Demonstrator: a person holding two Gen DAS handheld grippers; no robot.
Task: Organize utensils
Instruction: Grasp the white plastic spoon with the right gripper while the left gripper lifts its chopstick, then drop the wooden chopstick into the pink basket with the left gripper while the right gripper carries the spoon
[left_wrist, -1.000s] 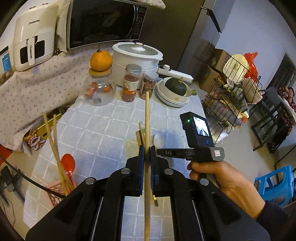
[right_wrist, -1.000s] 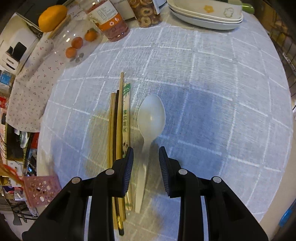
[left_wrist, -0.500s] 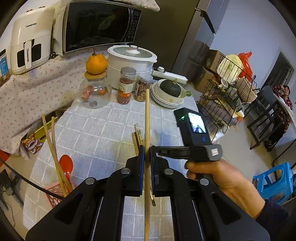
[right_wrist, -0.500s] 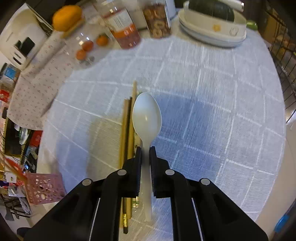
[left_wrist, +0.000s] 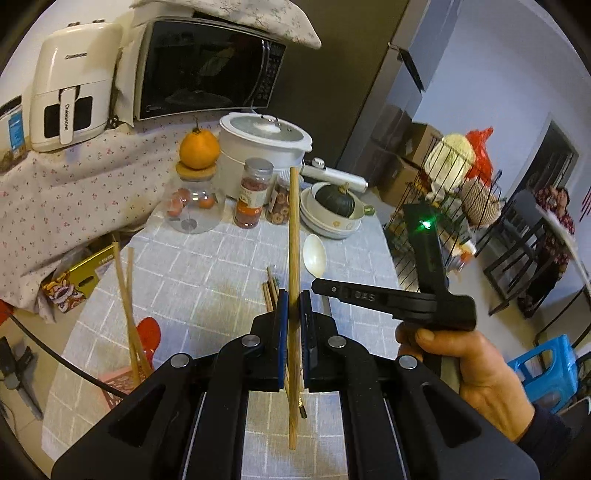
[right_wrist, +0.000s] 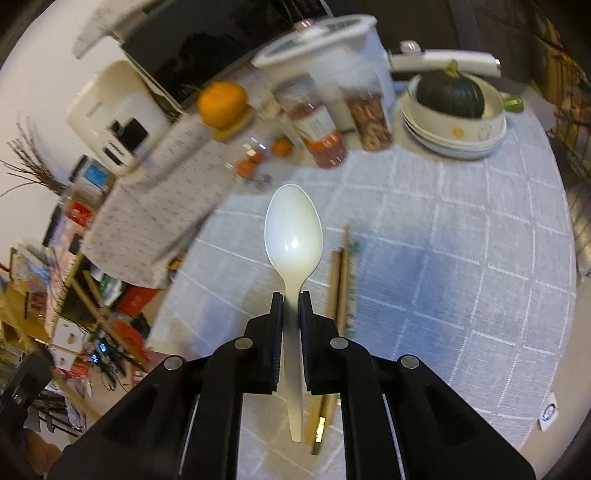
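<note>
Grey checked tablecloth (right_wrist: 461, 258) lay beneath both claws. Left gripper (left_wrist: 291, 306) was clamped on a wooden chopstick (left_wrist: 293, 236), which stood ahead of and behind its jaws. Right gripper (right_wrist: 291, 308) pinched the white spoon (right_wrist: 293, 236) by its handle, bowl forward; loose chopsticks (right_wrist: 341, 288) lay just right of it.

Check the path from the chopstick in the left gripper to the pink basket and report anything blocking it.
Nothing visible blocks it. The left gripper holds the chopstick above the table; the pink basket sits low on its left, with only bare tablecloth between. Two chopsticks and a red spoon already stand inside.
</note>
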